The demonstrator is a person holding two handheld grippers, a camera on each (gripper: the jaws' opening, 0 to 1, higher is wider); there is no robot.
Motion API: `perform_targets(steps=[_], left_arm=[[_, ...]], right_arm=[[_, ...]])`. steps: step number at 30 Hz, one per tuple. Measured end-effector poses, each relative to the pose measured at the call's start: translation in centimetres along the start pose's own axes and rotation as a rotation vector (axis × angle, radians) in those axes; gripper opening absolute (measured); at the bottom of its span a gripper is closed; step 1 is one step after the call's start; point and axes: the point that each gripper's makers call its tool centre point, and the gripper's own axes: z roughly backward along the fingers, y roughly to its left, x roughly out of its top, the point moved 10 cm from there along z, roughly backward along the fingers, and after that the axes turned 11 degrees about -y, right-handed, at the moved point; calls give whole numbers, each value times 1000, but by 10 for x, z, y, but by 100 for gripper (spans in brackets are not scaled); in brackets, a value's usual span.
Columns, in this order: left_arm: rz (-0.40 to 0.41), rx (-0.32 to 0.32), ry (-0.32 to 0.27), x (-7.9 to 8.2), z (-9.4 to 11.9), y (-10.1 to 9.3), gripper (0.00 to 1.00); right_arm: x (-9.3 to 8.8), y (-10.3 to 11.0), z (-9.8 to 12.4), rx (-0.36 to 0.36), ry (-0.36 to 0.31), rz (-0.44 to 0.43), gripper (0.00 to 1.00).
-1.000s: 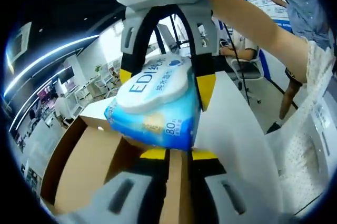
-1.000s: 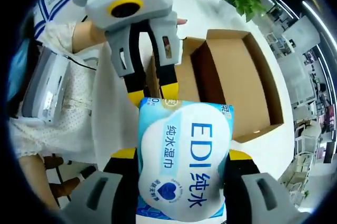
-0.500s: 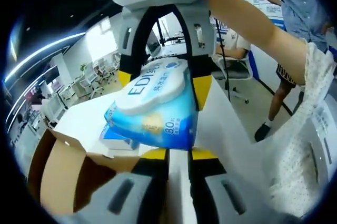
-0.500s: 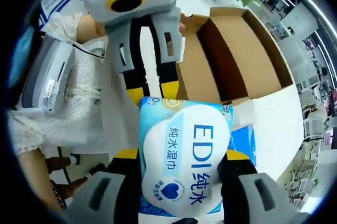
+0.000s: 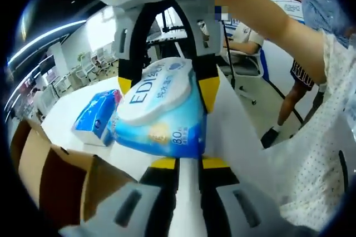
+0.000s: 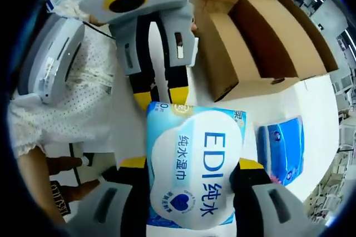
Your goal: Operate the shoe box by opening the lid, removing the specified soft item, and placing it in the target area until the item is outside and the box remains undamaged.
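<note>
Wet-wipes pack (image 6: pixel 196 173): right gripper (image 6: pixel 189 164) clamping its sides, long axis running along jaws; left gripper (image 5: pixel 183 162) closed, touching pack end (grip unclear); shoe box (image 6: pixel 261 31) lying beyond.

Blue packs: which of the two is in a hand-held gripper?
The wipes pack with the white lid marked EDI, clamped between the right hand-held gripper jaws. The plain blue pack lies loose on the white table.

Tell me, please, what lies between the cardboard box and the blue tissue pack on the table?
Only bare white table separates the cardboard box from the blue tissue pack, as the right gripper view shows.
</note>
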Motion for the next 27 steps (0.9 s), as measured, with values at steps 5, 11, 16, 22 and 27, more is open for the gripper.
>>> perform_targets(steps=[5,11,16,22,27], left_arm=[[-12,21,34,-11,-7,5,1],[28,-3,49,-16,-9,24,3],[41,-18,31,-12,-10,26,8],[84,-8,-6,-11,-13,27,14],[115,27,-51,-10,-18,30,21]], right_arm=[[-4,2,-17,34,16,25,59],[-11,1,-29,63,13,50,59],[-14,1,-25,60,5,90,59],[-19,-4,-24,44,7,140,60],[-25,-11,-22,17,10,185,62]])
